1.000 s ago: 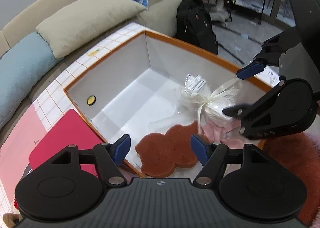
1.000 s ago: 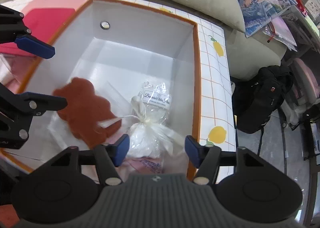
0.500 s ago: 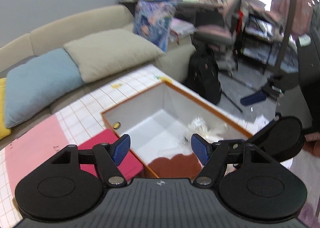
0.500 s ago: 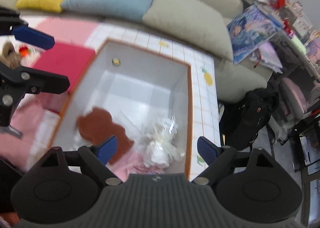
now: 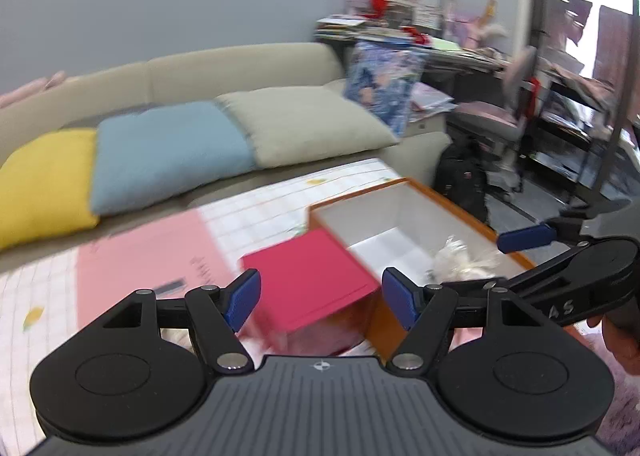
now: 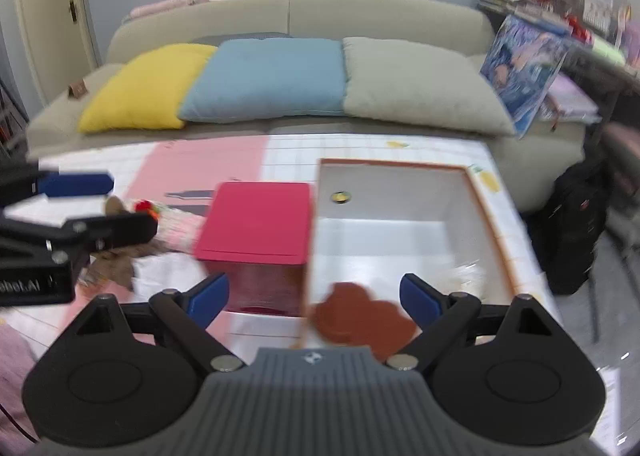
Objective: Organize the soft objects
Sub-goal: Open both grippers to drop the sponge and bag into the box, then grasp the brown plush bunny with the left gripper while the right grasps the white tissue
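The brown sponge-like piece (image 6: 362, 318) lies on the floor of the white box (image 6: 400, 191) at its near left corner, and a cellophane-wrapped bundle (image 5: 460, 262) sits toward the box's right wall. Both look stowed. A stuffed toy (image 6: 120, 252) lies out on the table (image 6: 292, 159), beyond the left side of the red box (image 6: 256, 215), which touches the white box's left wall. The left gripper (image 5: 320, 298) and right gripper (image 6: 314, 296) are both spread wide and empty, above the table's near edge. Likely next: go left to the toy, close on it, carry it into the white box.
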Demonstrator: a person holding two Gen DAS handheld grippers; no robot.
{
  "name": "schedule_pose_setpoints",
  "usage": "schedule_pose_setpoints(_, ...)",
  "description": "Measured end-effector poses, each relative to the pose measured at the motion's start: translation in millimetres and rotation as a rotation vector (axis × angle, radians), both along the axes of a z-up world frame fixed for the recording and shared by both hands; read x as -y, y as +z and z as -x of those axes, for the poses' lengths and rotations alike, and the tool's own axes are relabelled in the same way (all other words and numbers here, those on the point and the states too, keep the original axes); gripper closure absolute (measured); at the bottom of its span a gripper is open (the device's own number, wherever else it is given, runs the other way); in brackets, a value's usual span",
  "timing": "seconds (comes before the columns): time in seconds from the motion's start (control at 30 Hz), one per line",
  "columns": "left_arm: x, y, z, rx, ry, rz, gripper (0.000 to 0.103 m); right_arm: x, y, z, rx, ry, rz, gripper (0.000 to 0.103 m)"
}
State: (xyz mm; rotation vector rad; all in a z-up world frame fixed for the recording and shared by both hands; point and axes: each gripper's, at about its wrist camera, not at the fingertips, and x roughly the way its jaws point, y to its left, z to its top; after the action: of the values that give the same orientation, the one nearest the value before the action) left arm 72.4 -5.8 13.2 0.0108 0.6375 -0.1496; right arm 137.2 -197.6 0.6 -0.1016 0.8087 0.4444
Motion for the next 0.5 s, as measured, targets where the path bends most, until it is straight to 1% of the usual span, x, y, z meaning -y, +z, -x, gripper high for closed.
schedule_pose_setpoints(0.1,-21.3,-6.9,13.0,-0.021,0.064,0.014,0.022,-15.2,-6.5,6.7,-0.024,-0.012,-0.047,0.012)
schedule_pose_setpoints(0.23,-47.4,-20.7,29.9,-0.057,0.139,0.032,0.021,-39.5,-18.9,12.6,-0.077,-0.004,-0.078,0.012)
schedule_pose_setpoints(0.37,-72.5,-37.3,45.3,-0.097,0.213,0.081,0.021,-70.8,-36.8,17.7,-0.095,0.012,-0.048,0.012)
schedule_pose_setpoints(0.5,-93.2,-54.3,57.7,-0.151,0.256,0.118,0.023,-101.3,-57.7,25.9,-0.085,0.087,-0.003,0.013)
